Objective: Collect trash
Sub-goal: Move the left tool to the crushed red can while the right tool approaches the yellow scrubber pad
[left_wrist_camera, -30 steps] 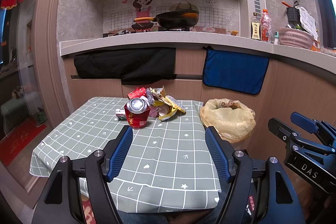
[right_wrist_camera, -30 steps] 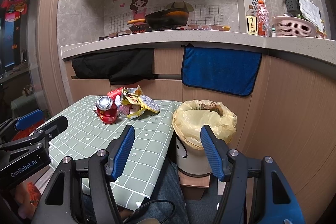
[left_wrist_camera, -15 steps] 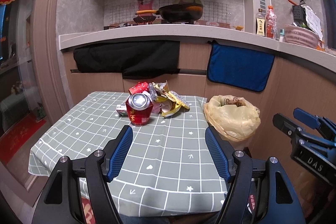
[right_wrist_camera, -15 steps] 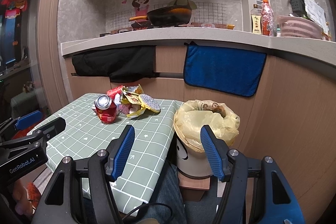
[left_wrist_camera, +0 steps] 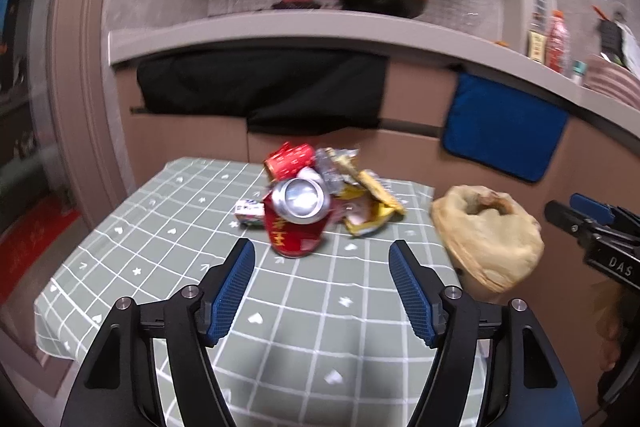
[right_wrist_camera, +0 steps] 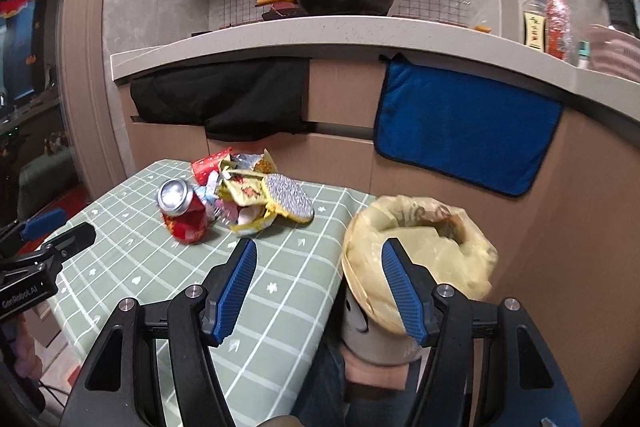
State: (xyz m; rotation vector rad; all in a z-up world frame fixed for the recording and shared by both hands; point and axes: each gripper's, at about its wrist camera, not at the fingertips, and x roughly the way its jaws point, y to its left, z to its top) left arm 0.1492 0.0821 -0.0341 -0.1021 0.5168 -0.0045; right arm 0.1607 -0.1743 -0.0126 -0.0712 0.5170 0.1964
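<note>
Kitchen corner, green checked tablecloth [left_wrist_camera: 168, 259]. Left gripper [left_wrist_camera: 322, 257] has closed in on the dented red drink can [left_wrist_camera: 298, 219] just ahead — jaws wide, starting to close, nothing between. Right gripper [right_wrist_camera: 318, 259] wide, empty, yellow-bagged bin [right_wrist_camera: 420, 251] right ahead — pickup next.

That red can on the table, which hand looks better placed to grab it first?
Probably the left. The left gripper faces the red can head-on, jaws closing but still empty. The right gripper points between the table edge and the lined bin, with the can off to its side.
</note>
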